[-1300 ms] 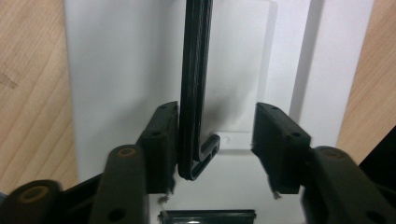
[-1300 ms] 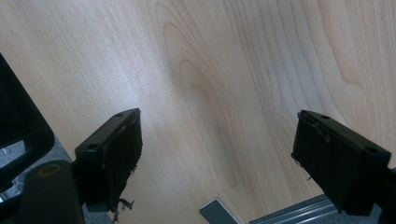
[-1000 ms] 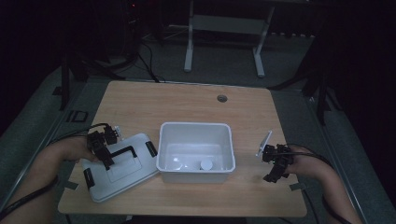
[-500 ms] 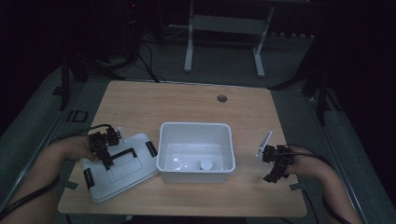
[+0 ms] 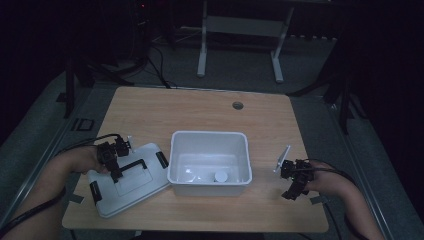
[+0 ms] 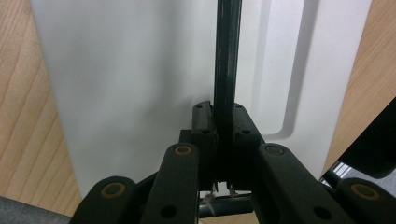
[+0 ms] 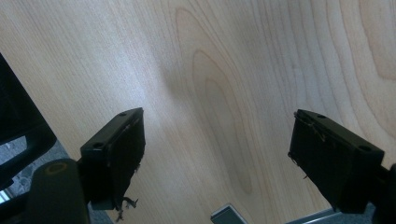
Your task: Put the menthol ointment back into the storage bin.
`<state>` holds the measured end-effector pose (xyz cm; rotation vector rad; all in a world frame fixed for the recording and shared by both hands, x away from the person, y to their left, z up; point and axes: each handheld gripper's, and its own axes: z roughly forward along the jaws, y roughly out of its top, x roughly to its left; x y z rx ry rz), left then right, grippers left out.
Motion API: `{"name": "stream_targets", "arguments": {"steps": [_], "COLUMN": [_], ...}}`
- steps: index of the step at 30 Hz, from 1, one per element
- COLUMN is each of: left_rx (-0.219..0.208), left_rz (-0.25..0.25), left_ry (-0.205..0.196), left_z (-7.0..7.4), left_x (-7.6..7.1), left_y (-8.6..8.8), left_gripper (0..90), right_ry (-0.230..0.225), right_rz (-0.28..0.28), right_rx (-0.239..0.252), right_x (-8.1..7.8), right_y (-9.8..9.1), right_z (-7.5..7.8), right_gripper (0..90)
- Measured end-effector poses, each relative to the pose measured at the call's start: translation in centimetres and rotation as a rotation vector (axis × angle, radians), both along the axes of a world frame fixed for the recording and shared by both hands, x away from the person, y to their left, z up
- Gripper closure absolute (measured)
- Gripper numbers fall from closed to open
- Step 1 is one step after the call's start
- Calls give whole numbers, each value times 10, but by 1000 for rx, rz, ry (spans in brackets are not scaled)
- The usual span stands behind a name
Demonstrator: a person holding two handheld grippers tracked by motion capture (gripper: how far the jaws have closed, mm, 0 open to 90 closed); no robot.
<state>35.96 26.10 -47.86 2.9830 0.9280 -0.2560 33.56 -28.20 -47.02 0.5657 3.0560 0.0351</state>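
A white lid (image 5: 135, 185) with a black handle (image 5: 131, 165) lies flat on the wooden table (image 5: 200, 110), left of an open white bin (image 5: 209, 136). My left gripper (image 5: 116, 172) stands over the lid. In the left gripper view its jaws (image 6: 224, 121) have just been closing and now pinch the black handle (image 6: 227, 56) above the lid (image 6: 140, 84). My right gripper (image 5: 292, 192) hovers over bare wood right of the bin. In the right gripper view it (image 7: 217, 149) stands open with nothing between its fingers.
A small round white object (image 5: 220, 176) lies on the bin's floor. The table has a cable hole (image 5: 238, 105) near its far edge. A white desk frame (image 5: 240, 30) stands on the dark floor beyond. Black latches (image 5: 161, 159) sit on the lid's ends.
The left gripper's jaws have come together on the lid's handle. Both hands stay about where they were, and the lid and bin have not shifted.
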Motion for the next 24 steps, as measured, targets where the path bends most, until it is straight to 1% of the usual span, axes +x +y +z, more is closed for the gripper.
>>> {"name": "stream_targets", "arguments": {"steps": [2, 6, 7, 8, 10, 11, 12, 14, 17, 19, 24], "left_rx": [0, 4, 6, 6, 9, 8, 12, 16, 17, 17, 10], "left_rz": [2, 0, -3, -3, 0, 1, 0, 0, 1, 4, 3], "left_ry": [2, -19, -32, -32, -40, -34, -42, -42, -52, -53, -78], "left_z": [1, 4, 6, 6, 12, 13, 16, 20, 28, 34, 53], "left_x": [0, 0, -1, -1, -2, -3, -4, -6, -9, -11, -17], "left_y": [1, 3, 4, 4, 7, 8, 10, 12, 15, 18, 24], "left_gripper": [834, 836, 837, 837, 837, 837, 837, 837, 837, 837, 837], "right_ry": [-1, -8, -8, -8, -11, -12, -12, -14, -16, -17, -13], "right_rz": [-2, -6, -6, -6, -6, -7, -6, -6, -8, -12, -11], "right_rx": [-1, 4, 4, 4, 4, 5, 5, 2, 6, 8, 6], "right_x": [0, -1, -1, -1, -2, -2, -3, -3, -3, -4, -5], "right_y": [-1, -2, -2, -2, -3, -3, -3, -4, -4, -5, -5], "right_z": [0, 2, 2, 2, 3, 3, 3, 3, 4, 4, 2], "right_gripper": [177, 177, 177, 177, 177, 177, 177, 177, 177, 177, 177]}}
